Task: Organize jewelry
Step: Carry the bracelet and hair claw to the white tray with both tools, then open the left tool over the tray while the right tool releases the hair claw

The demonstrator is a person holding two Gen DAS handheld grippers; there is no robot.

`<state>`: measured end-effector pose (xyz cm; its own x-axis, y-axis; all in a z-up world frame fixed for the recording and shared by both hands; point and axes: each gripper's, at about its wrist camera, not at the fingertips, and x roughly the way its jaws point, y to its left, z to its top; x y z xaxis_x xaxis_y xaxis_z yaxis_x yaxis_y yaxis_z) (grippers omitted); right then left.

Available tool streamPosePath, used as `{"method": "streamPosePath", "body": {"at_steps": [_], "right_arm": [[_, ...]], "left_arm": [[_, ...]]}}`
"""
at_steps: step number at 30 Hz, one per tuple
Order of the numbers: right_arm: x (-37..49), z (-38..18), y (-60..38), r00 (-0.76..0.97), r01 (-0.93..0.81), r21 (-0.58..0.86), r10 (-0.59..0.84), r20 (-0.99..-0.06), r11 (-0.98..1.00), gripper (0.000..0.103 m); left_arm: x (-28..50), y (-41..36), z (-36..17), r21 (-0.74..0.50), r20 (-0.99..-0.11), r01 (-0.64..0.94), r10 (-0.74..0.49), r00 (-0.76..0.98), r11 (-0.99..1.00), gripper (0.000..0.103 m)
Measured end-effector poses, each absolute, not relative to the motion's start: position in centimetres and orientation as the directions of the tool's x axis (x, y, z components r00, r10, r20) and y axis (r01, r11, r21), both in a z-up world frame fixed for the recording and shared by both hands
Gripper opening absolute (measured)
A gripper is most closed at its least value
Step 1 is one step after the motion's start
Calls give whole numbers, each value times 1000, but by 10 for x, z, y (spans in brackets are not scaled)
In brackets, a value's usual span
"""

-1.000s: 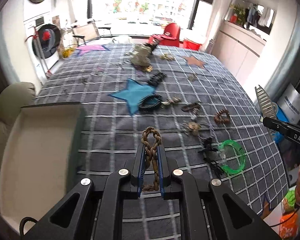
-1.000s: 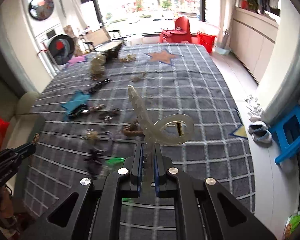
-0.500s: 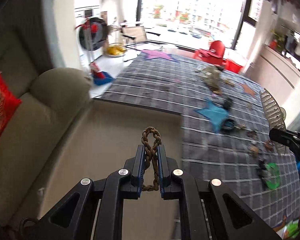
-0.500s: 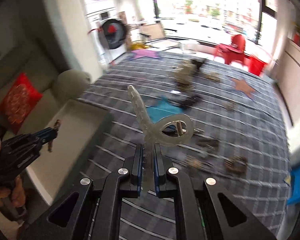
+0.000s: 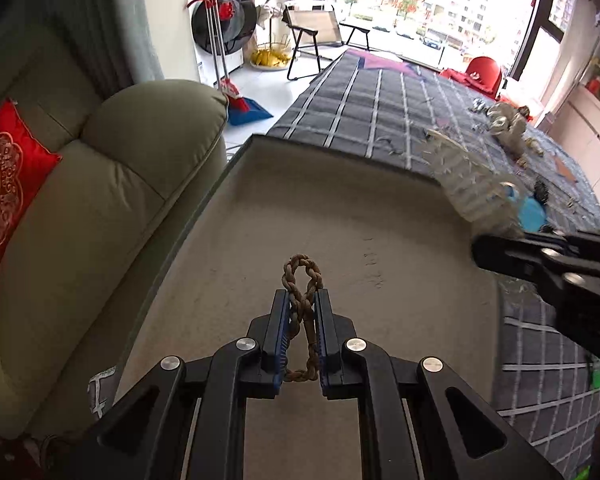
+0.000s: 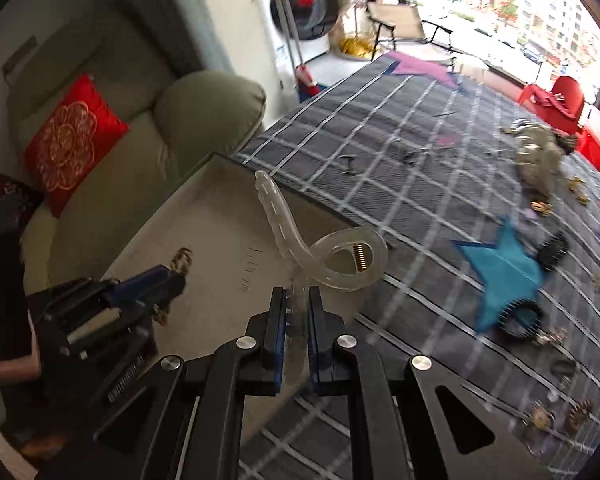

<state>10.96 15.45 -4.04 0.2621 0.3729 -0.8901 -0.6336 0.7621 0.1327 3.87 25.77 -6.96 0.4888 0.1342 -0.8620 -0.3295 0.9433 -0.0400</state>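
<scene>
Risk: left tongs (image 5: 302, 312) clenched on braided bracelet (image 5: 302, 280) over tray (image 5: 340, 168); right tongs (image 6: 298, 312) grasping clear hair clip (image 6: 340, 256) at tray's edge, early release drops it on the bed (image 6: 420, 128)

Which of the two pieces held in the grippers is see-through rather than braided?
The clear hair clip in the right gripper: a translucent plastic loop with a small metal spring. The left gripper holds a brown braided cord loop, which is opaque.

no readable text, labels or numbers
</scene>
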Motion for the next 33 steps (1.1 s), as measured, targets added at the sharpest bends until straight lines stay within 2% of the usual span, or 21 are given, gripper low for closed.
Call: {"method": "streamPosePath", "body": {"at_steps": [7, 9, 10, 11, 13, 14, 16, 17, 18, 20, 24, 33], "right_arm": [[128, -74, 175, 184, -615, 162, 340, -922, 772, 10], [133, -82, 177, 175, -610, 162, 332, -927, 776, 11], [135, -85, 179, 171, -609, 162, 329, -929, 777, 12], [136, -87, 179, 167, -607, 166, 329, -930, 777, 13], [137, -87, 179, 157, -604, 184, 342, -927, 775, 14], [138, -87, 179, 149, -602, 196, 349, -925, 775, 20], [140, -85, 177, 145, -590, 206, 354, -924, 781, 42], [141, -82, 175, 155, -584, 209, 360, -920, 785, 58], [141, -76, 172, 165, -581, 217, 375, -912, 784, 63], [140, -65, 164, 175, -577, 241, 406, -897, 781, 64], [137, -45, 146, 217, -556, 255, 434, -874, 791, 72], [129, -29, 111, 236, -504, 291, 454, -859, 813, 73]], "left_arm": [[45, 262, -84, -29, -881, -345, 139, 452, 938, 17], [46, 263, -84, -8, -881, -352, 160, 446, 936, 40], [46, 263, -84, 1, -881, -360, 172, 441, 933, 76], [45, 264, -83, 7, -875, -373, 187, 447, 928, 92], [41, 264, -78, 7, -860, -381, 200, 470, 924, 92], [41, 264, -78, 6, -861, -380, 198, 468, 925, 92], [41, 265, -76, 15, -862, -385, 206, 462, 923, 92], [41, 265, -76, 19, -862, -387, 211, 462, 922, 92], [41, 265, -75, 21, -861, -390, 215, 461, 920, 92], [39, 266, -73, 18, -861, -398, 217, 460, 917, 92], [37, 264, -69, 16, -860, -409, 221, 460, 913, 92], [29, 262, -63, 12, -850, -421, 231, 474, 907, 92]]}}
